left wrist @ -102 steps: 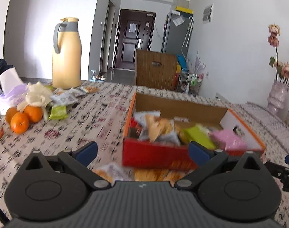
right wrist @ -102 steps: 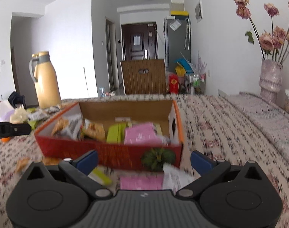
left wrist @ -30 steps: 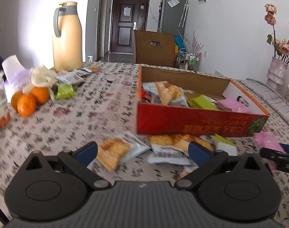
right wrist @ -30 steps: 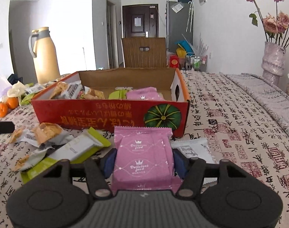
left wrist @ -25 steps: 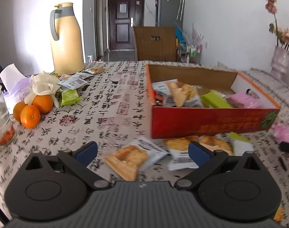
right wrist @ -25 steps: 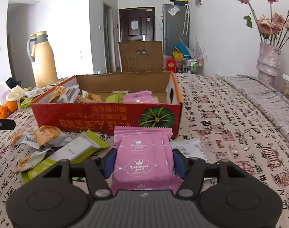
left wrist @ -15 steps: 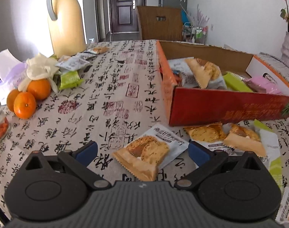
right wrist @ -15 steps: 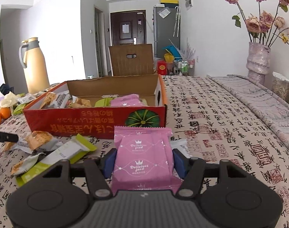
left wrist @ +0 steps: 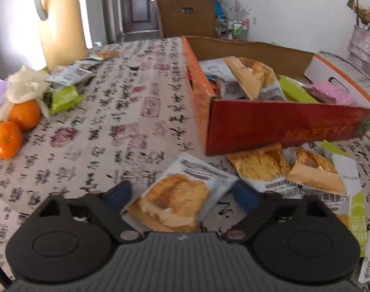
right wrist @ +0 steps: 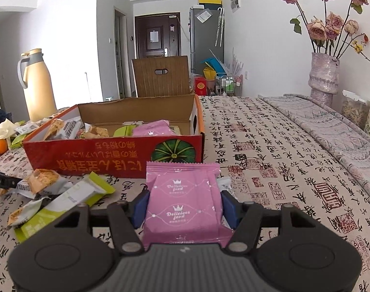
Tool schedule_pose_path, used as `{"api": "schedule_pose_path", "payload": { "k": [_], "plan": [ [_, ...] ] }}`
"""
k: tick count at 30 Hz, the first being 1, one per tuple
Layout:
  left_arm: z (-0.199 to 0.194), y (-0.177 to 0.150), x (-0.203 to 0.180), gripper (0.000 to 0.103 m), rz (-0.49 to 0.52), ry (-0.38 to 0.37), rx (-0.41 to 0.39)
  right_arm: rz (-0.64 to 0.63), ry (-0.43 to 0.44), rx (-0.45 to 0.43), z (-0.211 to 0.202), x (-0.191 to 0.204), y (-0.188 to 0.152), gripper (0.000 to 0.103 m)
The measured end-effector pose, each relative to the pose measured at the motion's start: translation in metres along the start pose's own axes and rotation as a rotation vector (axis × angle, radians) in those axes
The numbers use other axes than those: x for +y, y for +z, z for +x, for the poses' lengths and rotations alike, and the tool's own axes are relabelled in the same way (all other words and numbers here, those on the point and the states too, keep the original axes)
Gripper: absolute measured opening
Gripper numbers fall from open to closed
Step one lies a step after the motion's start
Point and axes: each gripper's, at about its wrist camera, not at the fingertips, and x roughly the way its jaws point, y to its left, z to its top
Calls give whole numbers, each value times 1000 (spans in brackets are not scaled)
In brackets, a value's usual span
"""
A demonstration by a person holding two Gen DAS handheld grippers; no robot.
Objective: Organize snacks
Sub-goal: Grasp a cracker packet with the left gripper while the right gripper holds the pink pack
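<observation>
Glossy pink packet (right wrist: 183, 202) clamped in right gripper (right wrist: 184, 205), 6 o'clock of red cardboard box (right wrist: 116, 155) | crinkled pastry packet (left wrist: 177, 198) between closing left gripper (left wrist: 182, 194) jaws, contact unclear | calligraphy-print tablecloth (right wrist: 270, 150) | white-walled room.

My worktop (left wrist: 126, 112), under a calligraphy-print cloth, carries the red box (left wrist: 282, 126) at right, loose snack packets (left wrist: 180, 199) at lower centre, oranges (left wrist: 7, 138) at left and a yellow thermos (left wrist: 60, 22) upper left.
</observation>
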Motion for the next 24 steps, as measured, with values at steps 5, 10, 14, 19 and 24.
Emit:
{"api": "schedule_pose_path", "payload": {
  "k": [5,10,14,19,24],
  "plan": [
    [-3,0,1,61,-4,-23,-16,-4,6,3,0,3,0,61],
    [-10,-6,-3,51,-1,4,-38,-3,10,3,-1,4,-1,61],
    [-18,-11,-8,44,6,21,-53,-3,15,5,-2,5,-3,61],
    [-30,-16,-13,31,-12,58,-87,-1,20,4,-4,5,-5,61],
    [-39,-16,-19,19,-26,38,-105,3,22,6,-4,4,-6,61]
  ]
}}
